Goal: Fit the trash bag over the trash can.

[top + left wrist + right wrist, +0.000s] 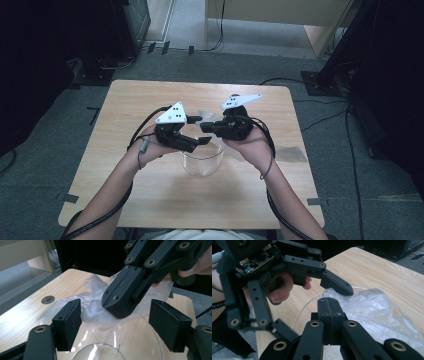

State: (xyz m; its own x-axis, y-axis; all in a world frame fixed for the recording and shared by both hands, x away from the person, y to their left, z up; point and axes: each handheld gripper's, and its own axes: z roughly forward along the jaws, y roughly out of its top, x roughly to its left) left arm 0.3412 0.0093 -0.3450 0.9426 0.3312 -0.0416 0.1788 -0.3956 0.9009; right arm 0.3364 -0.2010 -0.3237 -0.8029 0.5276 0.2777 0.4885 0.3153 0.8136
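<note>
A clear plastic bag [367,312] is bunched over a clear round container [202,165] in the middle of the wooden table [150,195]. My right gripper [329,302] is shut, and the bag's edge sits right at its tips. In the left gripper view, those closed right-hand jaws reach in from the upper right, with the bag [92,307] behind them. My left gripper [117,325] stands open, one jaw on each side of the right gripper's tips, touching nothing. In the high view, the left gripper [202,131] and the right gripper [205,128] meet above the container.
The container's thin rim [304,307] curves below both grippers. A round hole [48,299] is cut in the tabletop near a corner. Cables trail from both grippers along the forearms. Dark equipment stands and a pale cabinet [270,20] stand on the floor beyond the table.
</note>
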